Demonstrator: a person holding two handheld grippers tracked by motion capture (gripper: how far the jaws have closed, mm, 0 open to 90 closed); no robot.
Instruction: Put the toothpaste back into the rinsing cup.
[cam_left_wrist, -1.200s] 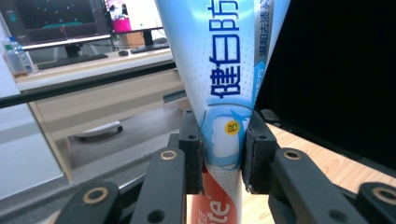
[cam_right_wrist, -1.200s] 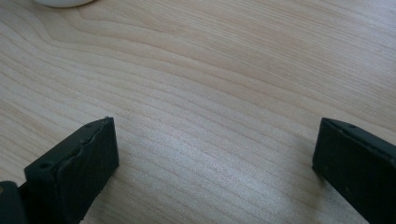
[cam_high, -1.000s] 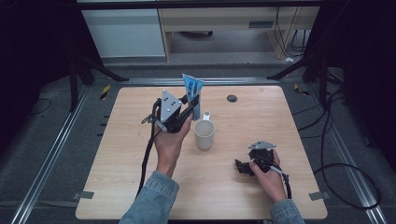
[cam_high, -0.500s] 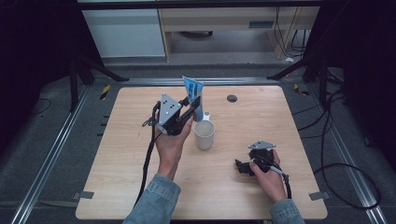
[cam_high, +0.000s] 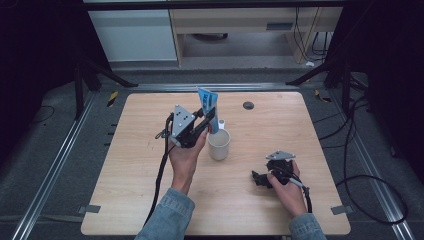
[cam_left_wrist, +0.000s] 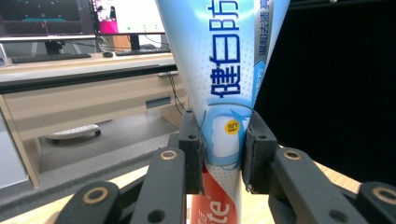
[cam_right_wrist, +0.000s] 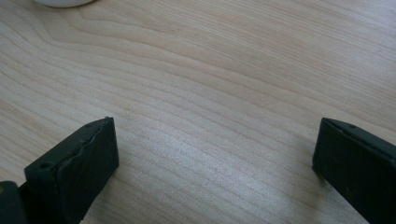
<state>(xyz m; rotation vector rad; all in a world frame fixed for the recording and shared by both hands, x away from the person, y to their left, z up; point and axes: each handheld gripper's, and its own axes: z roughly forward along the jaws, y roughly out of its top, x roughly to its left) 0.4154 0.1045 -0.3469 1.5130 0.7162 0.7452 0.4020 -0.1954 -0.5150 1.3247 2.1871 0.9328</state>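
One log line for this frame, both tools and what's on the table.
left tool: shut on toothpaste tube, upright by cup | right tool: open, empty, low over table | small dark disc: far side

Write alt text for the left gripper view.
The left gripper clamps a blue-and-white toothpaste tube upright between its black fingers. Behind it stand a desk with monitors and a dark curtain.

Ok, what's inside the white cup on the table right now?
The white cup looks empty from the high view: pale interior, nothing sticking out, though its bottom is partly hidden by the rim. The toothpaste tube, clamped in the left gripper, hangs cap-down just behind the cup.
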